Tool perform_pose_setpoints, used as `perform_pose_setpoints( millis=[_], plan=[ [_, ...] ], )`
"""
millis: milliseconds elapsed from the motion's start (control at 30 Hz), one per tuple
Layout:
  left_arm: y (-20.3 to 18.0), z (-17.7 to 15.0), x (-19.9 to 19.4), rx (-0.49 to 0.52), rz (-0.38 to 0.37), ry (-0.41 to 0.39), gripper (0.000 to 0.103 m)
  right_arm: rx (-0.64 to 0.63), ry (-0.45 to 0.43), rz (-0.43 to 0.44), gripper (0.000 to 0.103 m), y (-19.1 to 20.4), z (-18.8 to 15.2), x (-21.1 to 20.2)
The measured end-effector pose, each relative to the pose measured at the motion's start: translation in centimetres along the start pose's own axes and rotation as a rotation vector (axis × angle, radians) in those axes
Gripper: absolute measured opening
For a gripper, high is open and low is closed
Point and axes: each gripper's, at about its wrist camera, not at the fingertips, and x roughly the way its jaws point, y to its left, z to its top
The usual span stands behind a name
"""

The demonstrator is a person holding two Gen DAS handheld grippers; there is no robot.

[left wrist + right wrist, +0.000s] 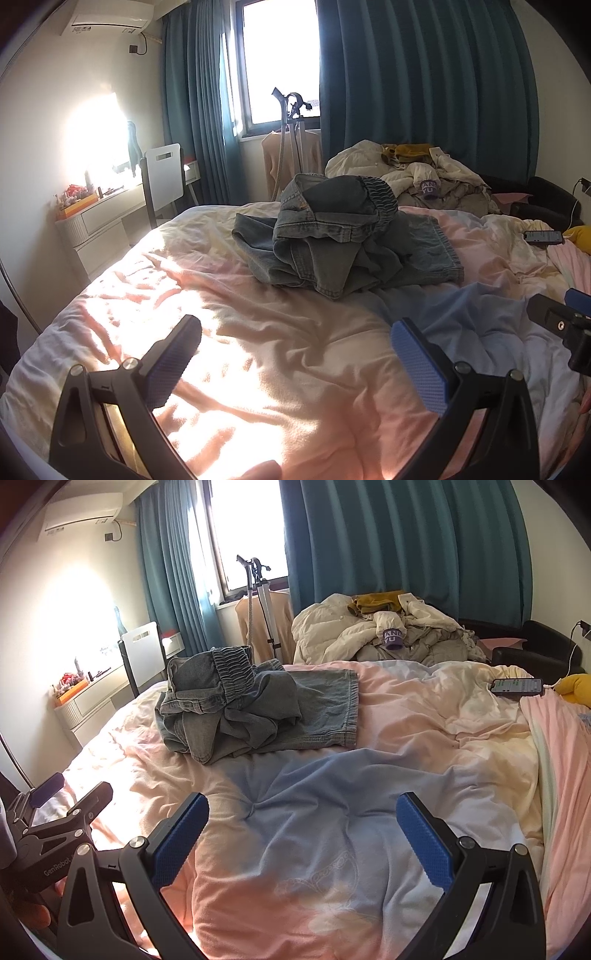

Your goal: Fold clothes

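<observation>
- Both grippers hang over the soft pink and blue blanket (306, 812).
- Left gripper (295, 354): jaws wide apart, holding nothing.
- Right gripper (303, 834): jaws wide apart, holding nothing.
- Crumpled jeans (255, 709) sit in a heap on the blanket, farther back, away from both grippers.

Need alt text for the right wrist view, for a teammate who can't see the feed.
A crumpled pair of grey-blue jeans lies unfolded on a bed's pink, cream and blue duvet, ahead of the open, empty right gripper. The left gripper shows at the left edge, a phone lies far right, and teal curtains hang behind.
</observation>
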Motion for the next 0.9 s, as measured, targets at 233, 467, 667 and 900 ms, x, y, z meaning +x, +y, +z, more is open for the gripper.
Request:
perform_pose_setpoints(
  millis=[233,467,667,900],
  plan=[
    [0.1,0.0,0.0,-0.003,-0.002,0.001,0.103,0.006,-0.004,0.022,0.103,0.0,0.0,-0.3],
    [0.0,0.6,0.5,-0.01,-0.012,0.02,0.103,0.051,0.007,0.046,0.101,-0.6,-0.1,-0.1],
    [-0.5,2.6,1.0,0.01,-0.049,0.031,0.103,0.081,0.014,0.074,0.095,-1.2,-0.2,0.1],
    [-0.1,6.7,2.7,-0.019,-0.072,-0.006,0.103,0.114,0.02,0.116,0.094,-2.0,-0.2,0.8]
  ],
)
